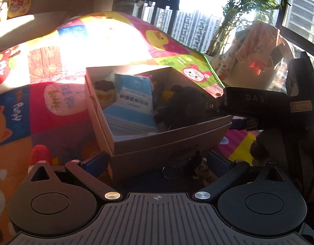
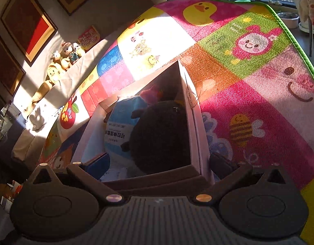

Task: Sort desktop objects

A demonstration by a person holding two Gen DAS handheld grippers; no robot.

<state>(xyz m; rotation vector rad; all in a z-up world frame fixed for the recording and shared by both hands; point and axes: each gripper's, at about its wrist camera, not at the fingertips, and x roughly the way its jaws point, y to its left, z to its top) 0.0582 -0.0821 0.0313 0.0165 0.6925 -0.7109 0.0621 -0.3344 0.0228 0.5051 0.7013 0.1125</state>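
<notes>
Left wrist view first: at the far left of it, a small red toy [image 1: 40, 153] sits on the patterned play mat [image 1: 60, 122], just beside your left gripper [image 1: 157, 162], so that one looks unsorted. Moving right, your left gripper hangs low at the near wall of the cardboard box [image 1: 167, 140] with its jaws spread wide and nothing between them; a keyring charm [image 1: 199, 168] lies on the mat against that wall, also outside the box. Inside the box you can see a blue and white packet [image 1: 134, 102], a small yellow and brown toy [image 1: 104, 94] at its left, and a black plush toy [image 1: 183, 104] at its right. Further right, your right gripper [image 1: 241, 123] reaches in over the box's right wall. From the right wrist view, its jaws are released and empty, straddling that wall, with the black plush directly ahead of them inside the box. You appear well along: most things are boxed, and the red toy and the charm look like what remains.
</notes>
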